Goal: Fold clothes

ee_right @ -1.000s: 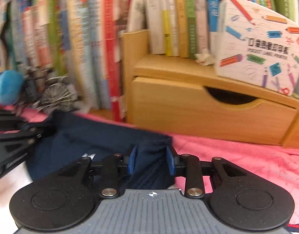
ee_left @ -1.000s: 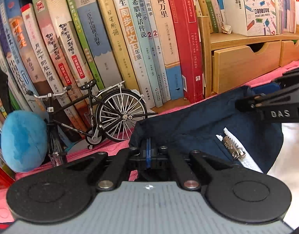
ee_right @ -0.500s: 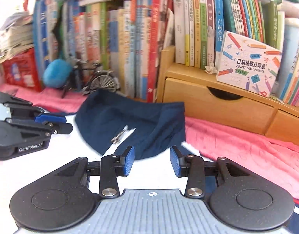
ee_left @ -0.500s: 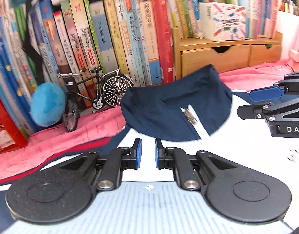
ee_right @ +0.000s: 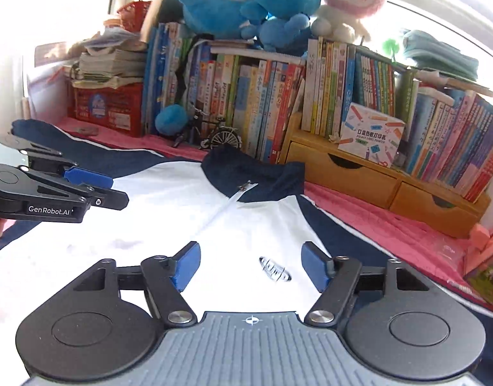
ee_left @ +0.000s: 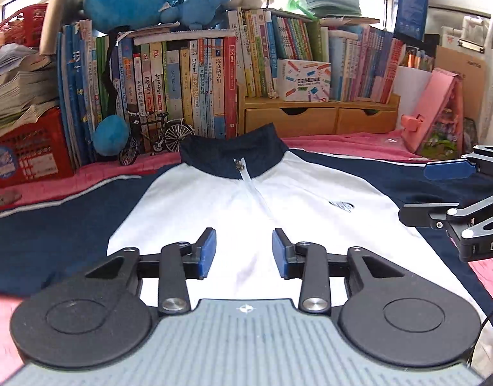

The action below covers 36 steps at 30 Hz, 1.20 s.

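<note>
A white jacket (ee_left: 233,199) with a navy collar (ee_left: 233,157), navy sleeves and a front zip lies flat, face up, on a pink cloth. The same jacket (ee_right: 195,212) fills the right wrist view, with a small dark logo (ee_right: 275,271) on its chest. My left gripper (ee_left: 244,252) hovers above the white front with its jaws opening and nothing between them. My right gripper (ee_right: 250,265) hangs over the chest near the logo, jaws opening wide and empty. Each gripper shows at the edge of the other's view.
Behind the collar stands a row of books (ee_left: 188,80), a model bicycle (ee_left: 153,135), a blue plush ball (ee_left: 111,135) and a wooden drawer unit (ee_left: 310,119). A red crate (ee_left: 28,148) sits far left, a pink toy house (ee_left: 439,119) far right. Plush toys (ee_right: 265,3) top the books.
Both grippers let go of the navy collar, pulled back from the bookshelf and rose. Their jaws opened. The whole jacket front is now in view.
</note>
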Available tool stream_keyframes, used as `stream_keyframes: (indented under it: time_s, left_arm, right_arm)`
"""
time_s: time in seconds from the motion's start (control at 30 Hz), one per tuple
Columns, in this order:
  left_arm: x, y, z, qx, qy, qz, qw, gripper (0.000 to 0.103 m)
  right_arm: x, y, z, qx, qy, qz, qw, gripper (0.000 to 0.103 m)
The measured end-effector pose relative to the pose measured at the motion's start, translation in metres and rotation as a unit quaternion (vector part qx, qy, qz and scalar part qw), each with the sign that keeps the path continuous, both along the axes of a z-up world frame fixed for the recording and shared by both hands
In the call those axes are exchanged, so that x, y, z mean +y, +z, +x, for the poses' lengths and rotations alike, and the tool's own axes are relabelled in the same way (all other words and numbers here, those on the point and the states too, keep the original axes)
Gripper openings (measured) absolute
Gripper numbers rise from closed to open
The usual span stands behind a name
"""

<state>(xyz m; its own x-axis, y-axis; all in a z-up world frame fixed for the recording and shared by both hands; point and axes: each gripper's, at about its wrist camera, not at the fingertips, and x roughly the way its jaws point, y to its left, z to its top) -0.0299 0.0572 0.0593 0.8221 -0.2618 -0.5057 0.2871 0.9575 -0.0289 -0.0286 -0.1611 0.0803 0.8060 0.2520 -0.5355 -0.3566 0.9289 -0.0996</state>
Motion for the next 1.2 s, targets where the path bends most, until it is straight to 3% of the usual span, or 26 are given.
stream_keyframes:
  time_s: [0.17,0.3,0.37,0.43,0.53,0.83,0.93,1.07,1.2]
  left_arm:
    - [0.015,-0.034,-0.088,-0.026,0.066,-0.020,0.9973,0.056]
    - [0.026,-0.058,-0.097,-0.003,0.124,-0.026,0.9920,0.061]
    - [0.024,-0.063,-0.101,-0.017,0.126,-0.012,0.9918,0.063]
    - [0.016,-0.067,-0.103,-0.028,0.125,0.017,0.9917,0.068]
    - [0.016,-0.071,-0.106,-0.039,0.131,0.013,0.9906,0.070]
    - [0.018,-0.075,-0.110,-0.047,0.124,0.016,0.9911,0.075]
    - [0.027,-0.072,-0.115,-0.038,0.126,0.022,0.9911,0.075]
    - [0.040,-0.068,-0.122,-0.022,0.134,0.029,0.9904,0.081]
    - [0.038,-0.070,-0.118,-0.016,0.139,0.029,0.9897,0.087]
  right_arm:
    - [-0.012,-0.032,-0.109,0.000,-0.017,0.089,0.996,0.090]
    - [0.009,-0.068,-0.168,-0.056,-0.056,0.110,0.991,0.091]
    - [0.027,-0.081,-0.178,-0.080,-0.056,0.108,0.989,0.092]
    - [0.043,-0.089,-0.175,-0.083,-0.048,0.090,0.991,0.092]
    - [0.052,-0.101,-0.159,-0.055,-0.059,0.059,0.995,0.092]
    - [-0.010,-0.114,-0.139,-0.053,-0.148,0.048,0.986,0.097]
    - [-0.039,-0.113,-0.135,-0.057,-0.200,0.024,0.978,0.099]
    - [-0.101,-0.098,-0.120,-0.026,-0.295,0.011,0.955,0.100]
    - [-0.137,-0.070,-0.092,-0.051,-0.242,0.084,0.965,0.098]
